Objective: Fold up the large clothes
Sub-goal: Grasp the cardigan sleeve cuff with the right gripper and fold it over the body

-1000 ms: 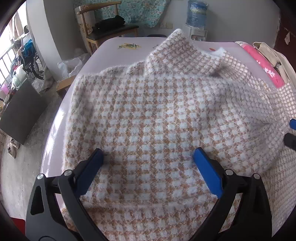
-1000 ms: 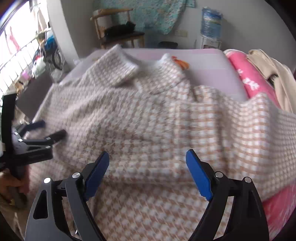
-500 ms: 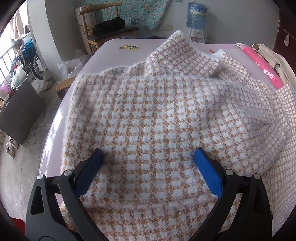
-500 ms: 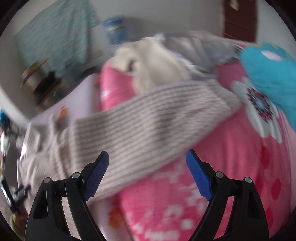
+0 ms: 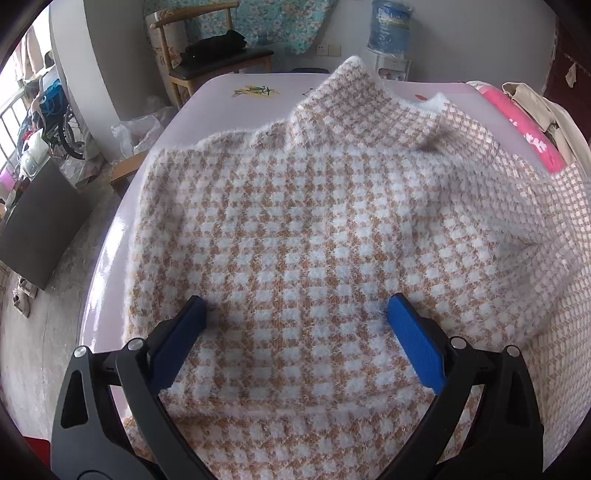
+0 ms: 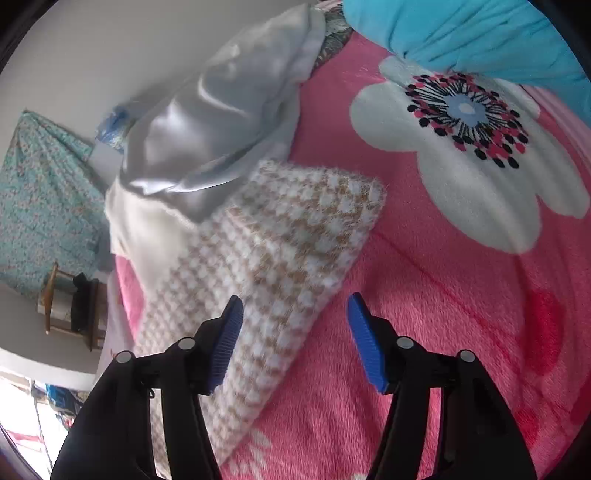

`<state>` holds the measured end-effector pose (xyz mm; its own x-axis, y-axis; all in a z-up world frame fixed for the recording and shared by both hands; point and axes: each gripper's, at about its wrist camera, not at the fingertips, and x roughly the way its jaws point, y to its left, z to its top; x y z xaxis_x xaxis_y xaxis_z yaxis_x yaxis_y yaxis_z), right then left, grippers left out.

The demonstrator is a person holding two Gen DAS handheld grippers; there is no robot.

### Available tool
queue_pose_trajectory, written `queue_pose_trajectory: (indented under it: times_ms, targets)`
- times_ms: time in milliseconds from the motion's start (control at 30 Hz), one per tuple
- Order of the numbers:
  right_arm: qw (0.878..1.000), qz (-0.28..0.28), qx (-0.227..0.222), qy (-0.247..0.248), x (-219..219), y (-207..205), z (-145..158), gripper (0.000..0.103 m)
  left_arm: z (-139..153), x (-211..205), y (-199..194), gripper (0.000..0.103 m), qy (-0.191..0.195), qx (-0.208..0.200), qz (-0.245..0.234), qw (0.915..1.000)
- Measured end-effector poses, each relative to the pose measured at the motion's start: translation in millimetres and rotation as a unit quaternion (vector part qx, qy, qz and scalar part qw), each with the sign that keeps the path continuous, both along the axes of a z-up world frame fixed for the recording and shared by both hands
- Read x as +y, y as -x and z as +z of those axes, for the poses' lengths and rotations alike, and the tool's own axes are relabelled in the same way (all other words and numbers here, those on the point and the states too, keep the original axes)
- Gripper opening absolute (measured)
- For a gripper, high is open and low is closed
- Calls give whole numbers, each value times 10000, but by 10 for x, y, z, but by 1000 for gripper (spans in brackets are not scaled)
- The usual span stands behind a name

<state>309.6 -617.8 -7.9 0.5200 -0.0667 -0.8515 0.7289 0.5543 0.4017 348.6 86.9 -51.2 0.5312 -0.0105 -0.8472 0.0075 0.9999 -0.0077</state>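
Note:
A fuzzy orange-and-white checked sweater (image 5: 314, 229) lies spread on the pale lilac table (image 5: 218, 92), its collar toward the far end. My left gripper (image 5: 295, 317) hovers low over the sweater's body, open, with cloth under it and nothing pinched. In the right wrist view the sweater's sleeve (image 6: 280, 258) stretches across a pink flowered blanket (image 6: 461, 314), cuff at the far end. My right gripper (image 6: 293, 314) sits over the sleeve's edge; its jaws are closing, the sleeve lies partly between them, and the pads stand apart from it.
A grey-white satin garment (image 6: 221, 122) and a turquoise cloth (image 6: 480, 37) lie on the blanket beyond the sleeve. A wooden chair (image 5: 210, 55) and a water bottle (image 5: 388, 26) stand past the table. The table's left edge drops to the floor (image 5: 48, 325).
My right gripper swung from over the sweater's body out to the sleeve on the pink blanket, rolling as it went, and its jaws narrowed. The left gripper stayed put.

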Motion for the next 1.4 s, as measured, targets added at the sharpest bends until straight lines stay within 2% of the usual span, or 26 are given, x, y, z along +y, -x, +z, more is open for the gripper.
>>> queue_pose_trajectory:
  times_ms: [100,267,467,600,800,900,1000,1167,1267,1300,1333,1367,1400]
  targets:
    - [9999,-104,-50,85,-45,-53,-69,43,-4,-6,-16,95,-3,9,3,10000]
    - [9987,31,-98,506,31,-76,-1,18,-18,-17,-43,96,-10,26,2,10000]
    - [9875,304,-367,1499,426,-32,579,15,-20,-20,-45,96,-7,11,-8,10000]
    - [9724,591,-628,2168,796,43,1095,15,-19,-14,-49,96,-13,24,-30,10000]
    - [9303,1298,-956,3296,1726,-64,1890,15,48,-18,-46,96,-103,55,-66,9999]
    - [9098,1631,-1095,3656,2245,-89,2171,15,142,41,53,95,-18,-84,-87,9999]
    - [8812,2128,-1275,4024,2952,-186,2385,15,251,143,206,95,150,-180,-155,9996]
    - [8242,3145,-1565,4441,4307,-260,2479,15,444,387,538,92,334,-339,-296,9984]
    - [7964,3999,-1697,4209,5098,-272,2296,17,538,549,740,91,437,-372,-405,9975]
    - [7890,4363,-1656,3997,5322,-297,2184,20,558,602,812,91,472,-376,-450,9972]
    - [7807,4860,-1573,3600,5571,-332,2023,34,572,648,859,91,526,-370,-502,9967]
    - [7743,5227,-1544,3214,5745,-346,1893,55,581,681,895,91,597,-357,-554,9960]
    - [7680,5533,-1512,2850,5877,-353,1759,63,585,728,952,91,673,-347,-597,9953]
